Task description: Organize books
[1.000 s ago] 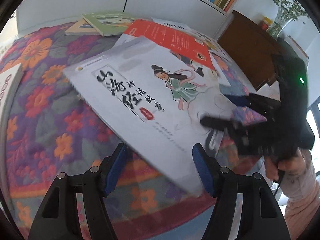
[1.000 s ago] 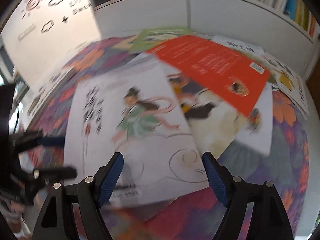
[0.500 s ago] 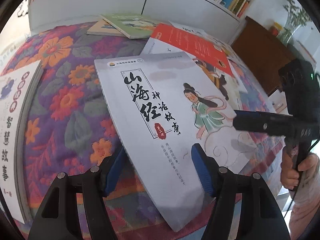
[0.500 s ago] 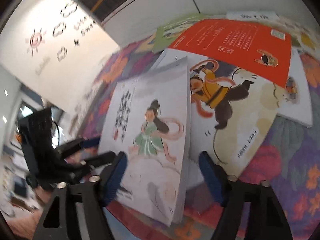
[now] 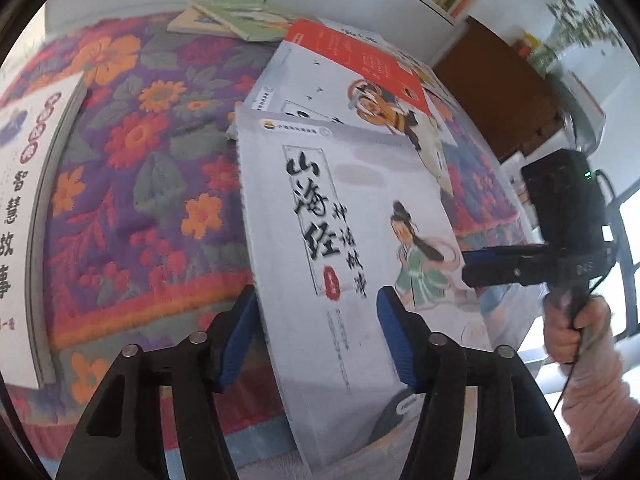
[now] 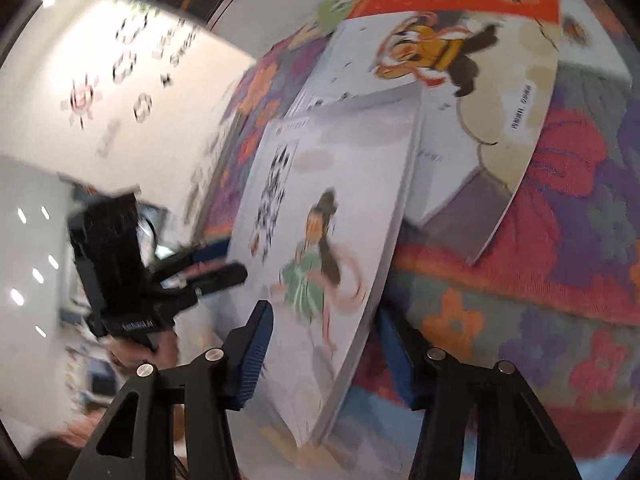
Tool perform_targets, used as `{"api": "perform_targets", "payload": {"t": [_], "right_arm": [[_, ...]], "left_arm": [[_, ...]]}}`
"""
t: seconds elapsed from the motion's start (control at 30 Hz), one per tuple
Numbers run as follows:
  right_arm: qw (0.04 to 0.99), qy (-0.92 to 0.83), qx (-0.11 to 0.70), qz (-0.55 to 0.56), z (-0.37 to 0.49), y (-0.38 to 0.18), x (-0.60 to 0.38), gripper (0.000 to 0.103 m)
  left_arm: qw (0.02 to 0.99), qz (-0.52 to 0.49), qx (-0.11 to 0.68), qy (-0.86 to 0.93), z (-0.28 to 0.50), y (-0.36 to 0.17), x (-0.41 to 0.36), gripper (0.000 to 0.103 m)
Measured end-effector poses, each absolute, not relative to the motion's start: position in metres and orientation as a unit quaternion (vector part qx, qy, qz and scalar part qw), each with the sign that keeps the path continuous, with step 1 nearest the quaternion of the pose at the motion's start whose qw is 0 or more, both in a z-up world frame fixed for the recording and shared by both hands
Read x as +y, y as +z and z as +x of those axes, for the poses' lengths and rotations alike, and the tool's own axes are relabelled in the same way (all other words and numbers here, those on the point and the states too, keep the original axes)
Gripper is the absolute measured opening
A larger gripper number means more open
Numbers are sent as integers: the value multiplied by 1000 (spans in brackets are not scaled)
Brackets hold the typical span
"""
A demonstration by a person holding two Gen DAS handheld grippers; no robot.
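The grey-white book (image 5: 344,248) is tilted up off the floral cloth (image 5: 132,168), just before the orange-figure book (image 5: 384,108). Both the left gripper (image 5: 316,340) and the right gripper (image 6: 324,348) straddle its edges, and their jaws have just been closing — whether they pinch yet, I cannot tell. It could slip if gripped loosely. Earlier it lay flatter.

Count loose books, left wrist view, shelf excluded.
7: grey book tilted up front; orange-figure book behind it; red book on that; white book behind red; green book on tan book at back; left book at the edge. More may hide past red.
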State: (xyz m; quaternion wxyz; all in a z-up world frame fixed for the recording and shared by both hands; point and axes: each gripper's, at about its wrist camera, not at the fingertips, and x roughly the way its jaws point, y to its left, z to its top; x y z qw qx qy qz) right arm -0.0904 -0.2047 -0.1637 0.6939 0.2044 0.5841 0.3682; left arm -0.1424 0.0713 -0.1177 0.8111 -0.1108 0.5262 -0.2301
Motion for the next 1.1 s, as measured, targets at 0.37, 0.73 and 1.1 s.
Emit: {"api": "perform_targets", "payload": {"t": [0.37,0.73,1.1], "right_arm": [[730,342,567,170,-85,-163,-194,19],[759,306,564,112,-97,-148,-178,23],[760,297,568,110,-102,-143,-175,25]], "left_arm": [[817,-154,520,-198,-118,-125,86,30],[826,-135,514,-189,-119,-124,80,31],[817,-127,533,-182,-120,-120,79,30]]}}
